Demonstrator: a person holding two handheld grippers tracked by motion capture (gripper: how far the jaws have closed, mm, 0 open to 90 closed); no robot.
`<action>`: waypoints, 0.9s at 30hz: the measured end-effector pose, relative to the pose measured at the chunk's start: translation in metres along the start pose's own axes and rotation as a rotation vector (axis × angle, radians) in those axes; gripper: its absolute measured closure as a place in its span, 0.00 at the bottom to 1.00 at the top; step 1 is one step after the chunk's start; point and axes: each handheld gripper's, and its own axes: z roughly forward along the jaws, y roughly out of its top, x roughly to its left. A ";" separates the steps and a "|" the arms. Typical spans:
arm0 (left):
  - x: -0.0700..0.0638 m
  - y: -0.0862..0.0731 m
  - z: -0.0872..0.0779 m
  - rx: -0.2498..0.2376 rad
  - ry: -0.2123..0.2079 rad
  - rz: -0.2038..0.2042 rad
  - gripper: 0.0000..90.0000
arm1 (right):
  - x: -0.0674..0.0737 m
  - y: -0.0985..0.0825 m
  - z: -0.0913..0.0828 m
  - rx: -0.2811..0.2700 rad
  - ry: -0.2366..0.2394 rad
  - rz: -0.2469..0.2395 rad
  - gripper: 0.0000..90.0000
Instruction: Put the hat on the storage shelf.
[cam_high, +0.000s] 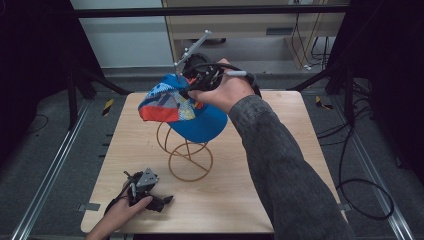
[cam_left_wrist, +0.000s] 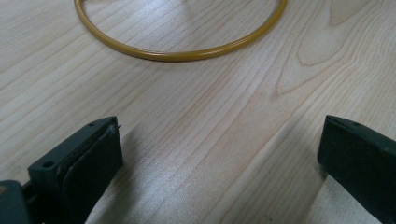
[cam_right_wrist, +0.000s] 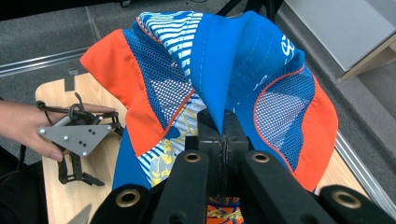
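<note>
We see the right gripper (cam_right_wrist: 224, 126) pinching the cap (cam_high: 200, 120) above the wire stand (cam_high: 187, 155), hiding its top; left gripper (cam_high: 160, 202) gapes beside it.

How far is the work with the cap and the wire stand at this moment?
Done: the right claw is shut on a fold of the cap. In hand: the cap hangs at the top of the gold wire stand. Left: whether it is going on or coming off cannot be told. The left claw rests open on the table.
</note>
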 end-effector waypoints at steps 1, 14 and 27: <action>0.000 0.000 0.000 0.001 0.000 0.000 0.00 | 0.000 0.000 0.000 0.003 -0.001 0.000 1.00; 0.000 0.000 0.000 0.001 0.000 0.000 0.00 | -0.001 -0.004 0.022 0.042 0.021 0.008 1.00; 0.000 0.000 0.000 0.001 0.000 0.002 0.00 | 0.001 0.008 0.040 0.074 0.032 0.001 1.00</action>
